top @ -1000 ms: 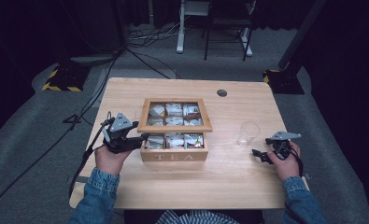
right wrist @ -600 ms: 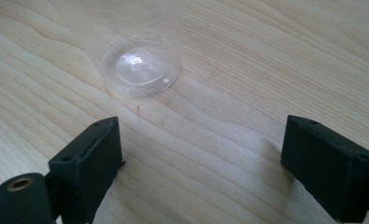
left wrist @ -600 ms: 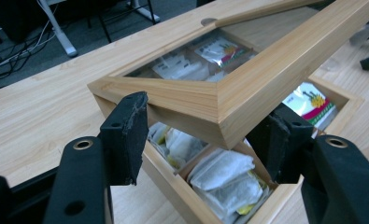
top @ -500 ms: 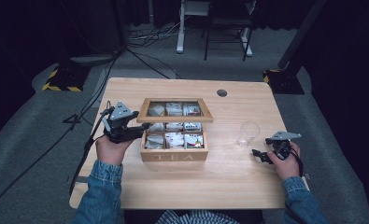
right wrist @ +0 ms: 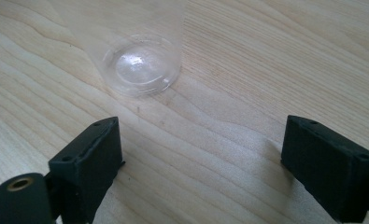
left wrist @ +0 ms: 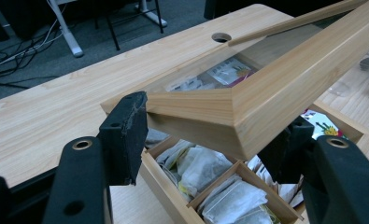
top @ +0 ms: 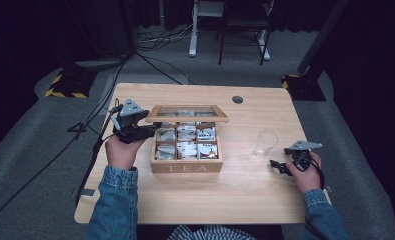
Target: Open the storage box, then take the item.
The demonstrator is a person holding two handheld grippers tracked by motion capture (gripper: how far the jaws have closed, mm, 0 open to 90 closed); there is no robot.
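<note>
Jaws of the left claw (left wrist: 210, 140) straddle the lid's (left wrist: 275, 88) corner, one pad above and one beneath, levering it up off the tea box (top: 186, 167) so the sachets (left wrist: 205, 170) show. Right claw (right wrist: 201, 163), spread and empty, waits on the counter (top: 245, 195) near the cup (right wrist: 142, 60).

A light wooden tea box (top: 186, 166) stands near the middle of the counter, "TEA" on its near wall. Its glass-paned lid (top: 187, 114) is lifted at the near edge, tilted up on the far side. Inside, compartments hold paper-wrapped tea bags (top: 187, 148), mostly white, some with coloured print.
</note>
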